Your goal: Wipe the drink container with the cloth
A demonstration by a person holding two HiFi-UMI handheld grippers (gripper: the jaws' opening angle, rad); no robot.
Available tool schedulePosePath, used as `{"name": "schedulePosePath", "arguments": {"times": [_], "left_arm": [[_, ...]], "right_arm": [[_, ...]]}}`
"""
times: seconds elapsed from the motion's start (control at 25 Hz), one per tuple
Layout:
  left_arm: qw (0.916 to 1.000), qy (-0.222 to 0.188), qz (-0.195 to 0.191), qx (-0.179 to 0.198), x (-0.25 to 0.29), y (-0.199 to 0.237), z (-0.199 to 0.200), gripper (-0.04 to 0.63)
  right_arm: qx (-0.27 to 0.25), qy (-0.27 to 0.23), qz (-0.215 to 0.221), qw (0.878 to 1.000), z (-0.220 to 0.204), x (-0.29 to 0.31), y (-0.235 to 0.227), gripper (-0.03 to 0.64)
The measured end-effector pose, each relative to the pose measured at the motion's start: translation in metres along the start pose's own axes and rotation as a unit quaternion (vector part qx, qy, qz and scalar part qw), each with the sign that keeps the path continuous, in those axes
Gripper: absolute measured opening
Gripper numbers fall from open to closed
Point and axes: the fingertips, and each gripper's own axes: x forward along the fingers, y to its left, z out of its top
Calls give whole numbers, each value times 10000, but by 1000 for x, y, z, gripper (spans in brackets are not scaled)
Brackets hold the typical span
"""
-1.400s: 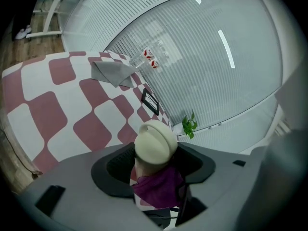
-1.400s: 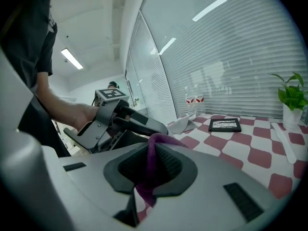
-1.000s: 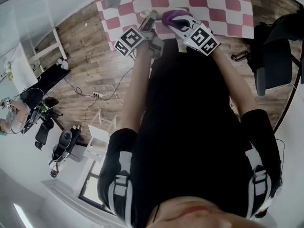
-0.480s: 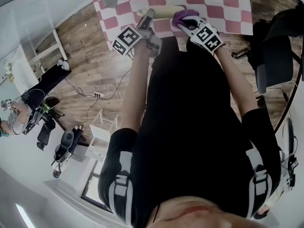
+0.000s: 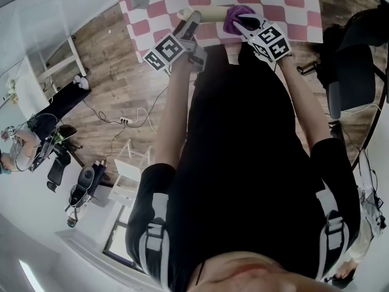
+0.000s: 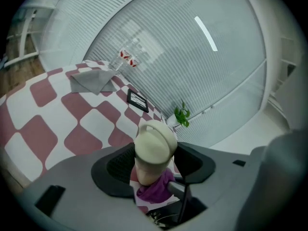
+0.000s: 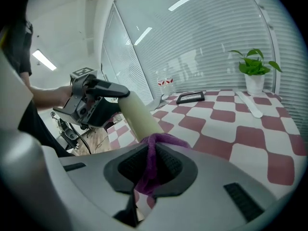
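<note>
My left gripper [image 6: 153, 163] clamps the cream drink container [image 6: 154, 141] above the checkered table [image 6: 91, 121], its lid closed so the content is hidden, while my right gripper [image 7: 153, 170] pinches the purple cloth [image 7: 166, 139] touching its bottom end.

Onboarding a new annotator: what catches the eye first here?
A cream bottle is clamped in the left gripper, held over a red-and-white checked table. A purple cloth, pinched in the right gripper, drapes over the bottle's far end.
</note>
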Motion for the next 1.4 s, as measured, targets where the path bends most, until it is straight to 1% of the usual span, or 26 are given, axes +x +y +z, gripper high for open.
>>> {"name": "schedulePosePath", "arguments": {"times": [0.08, 0.16, 0.36, 0.56, 0.72, 0.92, 1.16, 1.32, 1.4], "left_arm": [[9994, 42, -131, 318, 0, -5, -2, 276], [9982, 73, -215, 560, -1, -7, -4, 276], [9932, 120, -355, 1100, -3, -15, -10, 276], [9827, 185, -597, 1742, -4, -24, -17, 276], [9737, 240, -738, 2142, -7, -28, -24, 276], [9545, 338, -961, 2803, -13, -34, -34, 275], [9326, 336, -1216, 3382, -19, -38, -45, 275], [9186, 353, -1388, 3682, -21, -40, -50, 275], [9081, 356, -1476, 3901, -22, -43, -54, 275]], "right_arm": [[54, -79, -10, 10000, 13, -2, -2, 57], [69, -222, 51, 9997, 30, -3, -1, 57], [-27, -632, 348, 9974, 78, -7, 14, 57], [-116, -1045, 620, 9925, 120, -13, 32, 57], [-217, -1176, 639, 9908, 134, -15, 36, 57], [-222, -987, 605, 9930, 125, -9, 29, 57], [-113, -436, 383, 9983, 81, -3, 4, 57], [-87, -143, 195, 9997, 51, 1, -13, 57], [-174, 35, 60, 9998, 36, 4, -21, 57]]}}
